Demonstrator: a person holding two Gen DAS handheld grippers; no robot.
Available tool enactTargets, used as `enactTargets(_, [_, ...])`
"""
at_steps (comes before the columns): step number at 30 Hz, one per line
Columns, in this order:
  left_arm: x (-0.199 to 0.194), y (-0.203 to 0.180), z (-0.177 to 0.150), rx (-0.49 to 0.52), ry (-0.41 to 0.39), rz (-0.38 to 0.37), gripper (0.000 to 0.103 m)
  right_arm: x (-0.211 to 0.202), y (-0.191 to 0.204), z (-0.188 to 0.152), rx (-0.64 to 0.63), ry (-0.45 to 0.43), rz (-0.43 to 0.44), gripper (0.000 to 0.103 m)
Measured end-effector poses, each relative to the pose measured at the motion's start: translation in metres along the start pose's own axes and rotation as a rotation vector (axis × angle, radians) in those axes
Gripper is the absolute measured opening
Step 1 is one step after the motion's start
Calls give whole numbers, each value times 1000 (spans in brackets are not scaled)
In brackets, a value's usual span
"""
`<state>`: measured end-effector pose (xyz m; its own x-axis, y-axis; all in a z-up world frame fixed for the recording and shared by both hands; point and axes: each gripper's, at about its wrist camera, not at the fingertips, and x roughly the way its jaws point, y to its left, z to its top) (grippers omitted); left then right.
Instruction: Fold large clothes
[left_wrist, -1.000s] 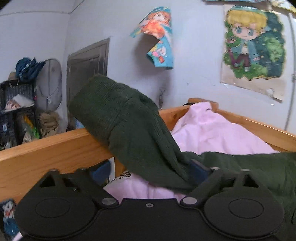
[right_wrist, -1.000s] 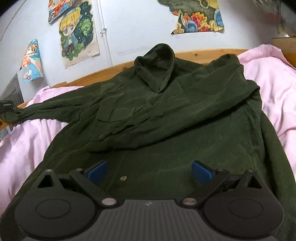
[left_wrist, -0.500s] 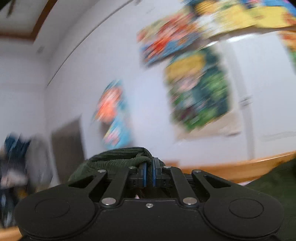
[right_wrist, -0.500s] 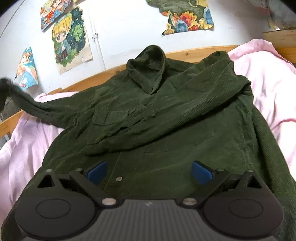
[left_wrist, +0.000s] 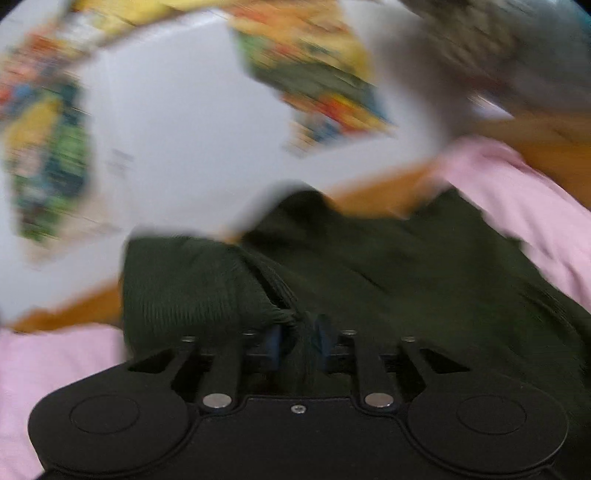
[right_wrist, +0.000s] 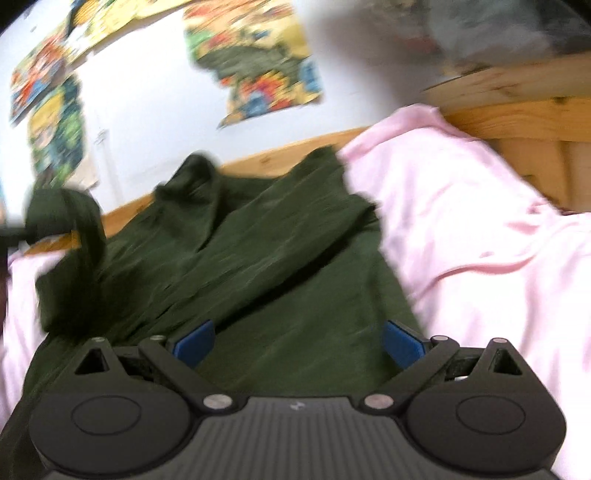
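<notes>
A large dark green corduroy shirt (right_wrist: 266, 258) lies spread on a pink bedsheet (right_wrist: 480, 258). My left gripper (left_wrist: 297, 343) is shut on the shirt's left sleeve (left_wrist: 184, 284) and holds the cuff raised above the shirt's body (left_wrist: 406, 277). The raised sleeve (right_wrist: 74, 221) also shows at the left of the right wrist view. My right gripper (right_wrist: 299, 341) is open and empty, low over the lower part of the shirt. Both views are motion-blurred.
A wooden bed frame (right_wrist: 517, 96) runs along the back and right of the bed. Colourful posters (right_wrist: 255, 70) hang on the white wall behind. Pink sheet (left_wrist: 55, 369) lies bare to the left and right of the shirt.
My left gripper closed on the sleeve, lifted it and swung it right, over the shirt. My right gripper stayed open and turned somewhat to the right.
</notes>
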<state>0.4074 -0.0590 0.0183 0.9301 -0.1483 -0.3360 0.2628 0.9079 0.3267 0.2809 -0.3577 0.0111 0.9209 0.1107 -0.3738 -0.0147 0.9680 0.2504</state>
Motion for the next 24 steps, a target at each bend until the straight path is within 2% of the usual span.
enactTargets(2, [1,-19,-20,51,34,-86,47,1,-10,3,13,-15,-29,100])
enactTargets(4, [-2,-28,-36,82,65,-151,67,4,-17,3,16,-13,-45,100])
enactTargets(6, [-8,-25,-46,65,88,-203,75,6,-20,2,25,-8,-49,100])
enactTargets(9, [-18,-6,-52,16,97,-235,84,10,-18,0,26,3,-27,100])
enactTargets(12, [-32,25,-57,-49,124,-175,85,12,-13,-5,3,12,14,100])
enactTargets(17, [-28,96,-73,-270,204,-15,87,18,-1,2,-46,2,132,100])
enactTargets(19, [-24,121,-80,-334,243,69,87,29,11,18,-101,-19,181,100])
enactTargets(22, [-19,154,-83,-417,255,130,87,56,35,48,-144,-41,235,99])
enactTargets(24, [-15,170,-84,-461,248,169,89,83,52,68,-152,-26,261,94])
